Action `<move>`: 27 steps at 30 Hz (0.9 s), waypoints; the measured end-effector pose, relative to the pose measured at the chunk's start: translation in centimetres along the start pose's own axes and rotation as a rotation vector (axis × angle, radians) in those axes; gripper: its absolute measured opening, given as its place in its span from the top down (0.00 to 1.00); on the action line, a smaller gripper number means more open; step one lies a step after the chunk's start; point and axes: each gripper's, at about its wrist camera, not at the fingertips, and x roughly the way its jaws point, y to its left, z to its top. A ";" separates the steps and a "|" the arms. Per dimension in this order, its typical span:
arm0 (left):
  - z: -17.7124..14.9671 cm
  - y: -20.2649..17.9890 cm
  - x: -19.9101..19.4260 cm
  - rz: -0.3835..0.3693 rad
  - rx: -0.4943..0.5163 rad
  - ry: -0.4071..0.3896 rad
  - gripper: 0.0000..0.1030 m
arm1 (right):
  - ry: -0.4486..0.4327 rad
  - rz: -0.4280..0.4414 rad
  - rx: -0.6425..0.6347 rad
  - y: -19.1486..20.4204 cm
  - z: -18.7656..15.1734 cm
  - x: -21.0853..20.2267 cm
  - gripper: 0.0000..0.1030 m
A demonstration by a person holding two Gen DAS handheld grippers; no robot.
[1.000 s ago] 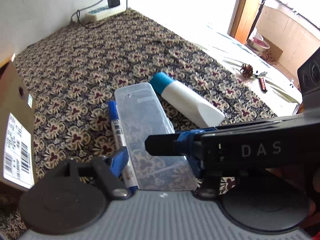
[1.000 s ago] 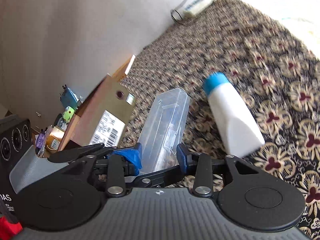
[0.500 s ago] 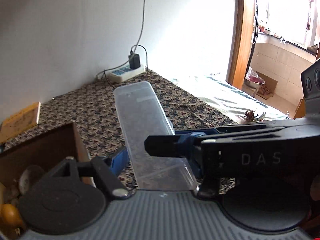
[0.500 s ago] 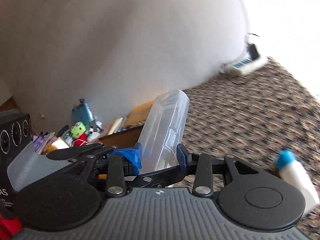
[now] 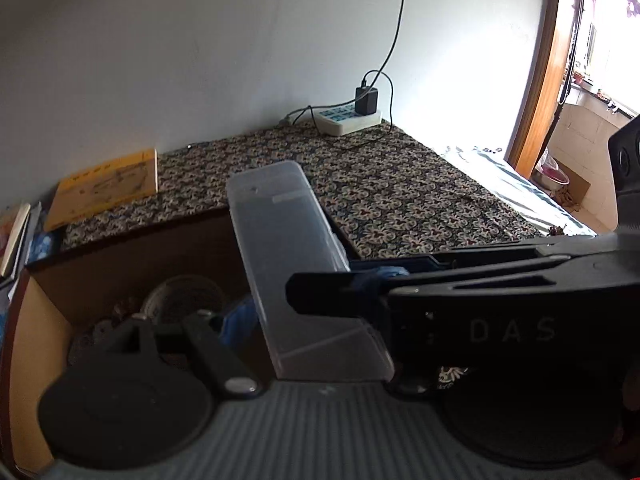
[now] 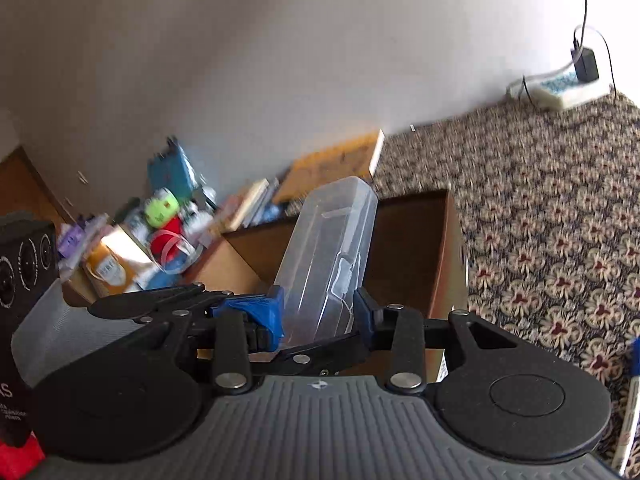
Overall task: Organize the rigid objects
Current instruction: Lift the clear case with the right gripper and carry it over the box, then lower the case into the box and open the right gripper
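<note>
Clear plastic case (image 5: 288, 256) hung above the open cardboard box (image 6: 412, 232), clenched at its near end by both the left gripper (image 5: 304, 308) and the right gripper (image 6: 320, 306); patterned cloth (image 5: 400, 184) lay beyond.

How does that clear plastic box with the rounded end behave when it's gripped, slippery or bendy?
The long clear plastic box probably stays stiff: it juts straight out from where it is held. Its glossy walls look slippery, which may explain both grippers holding it. It seems empty, so likely light.
</note>
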 end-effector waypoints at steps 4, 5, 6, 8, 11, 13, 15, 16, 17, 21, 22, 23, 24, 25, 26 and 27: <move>-0.5 1.4 1.4 -0.019 -0.026 0.042 0.47 | 0.037 -0.049 0.010 0.4 0.0 1.2 0.79; -0.5 1.6 1.8 -0.025 -0.036 0.050 0.47 | 0.044 -0.057 0.017 0.4 0.0 1.6 0.79; -0.6 2.0 2.1 -0.032 -0.047 0.058 0.47 | 0.052 -0.066 0.025 0.4 -0.1 2.0 0.79; -0.6 2.6 2.6 -0.047 -0.072 0.078 0.48 | 0.065 -0.084 0.036 0.3 -0.1 2.5 0.79; -0.7 3.0 3.5 -0.056 -0.088 0.108 0.47 | 0.056 -0.110 0.031 0.4 -0.4 2.7 0.79; -0.7 3.0 3.8 -0.057 -0.088 0.115 0.47 | 0.041 -0.141 -0.004 0.7 -0.5 3.1 0.82; -1.0 3.0 4.2 -0.062 -0.085 0.125 0.48 | 0.034 -0.165 -0.036 1.1 -0.8 3.1 0.82; -1.1 3.0 4.5 -0.062 -0.088 0.138 0.47 | 0.031 -0.171 -0.049 1.3 -0.9 3.1 0.81; -1.3 3.0 4.8 -0.060 -0.088 0.151 0.47 | 0.027 -0.177 -0.059 1.4 -1.1 3.0 0.81; -2.0 3.1 5.3 -0.066 -0.096 0.167 0.46 | 0.006 -0.173 -0.052 1.0 -1.3 2.9 0.79; -2.1 3.1 5.2 -0.065 -0.093 0.165 0.46 | 0.003 -0.171 -0.050 0.9 -1.3 2.9 0.79; -2.1 3.0 5.1 -0.061 -0.087 0.160 0.45 | 0.001 -0.170 -0.048 0.9 -1.3 2.9 0.79; -2.2 2.9 5.1 -0.058 -0.082 0.158 0.43 | -0.002 -0.168 -0.043 0.9 -1.3 2.8 0.79; -2.2 2.9 5.1 -0.060 -0.081 0.161 0.43 | -0.005 -0.165 -0.038 0.9 -1.3 2.8 0.79; -2.2 3.0 5.2 -0.063 -0.084 0.164 0.42 | -0.008 -0.161 -0.034 0.8 -1.3 2.8 0.79; -2.2 3.1 5.2 -0.067 -0.088 0.168 0.42 | -0.012 -0.158 -0.031 0.8 -1.3 2.8 0.80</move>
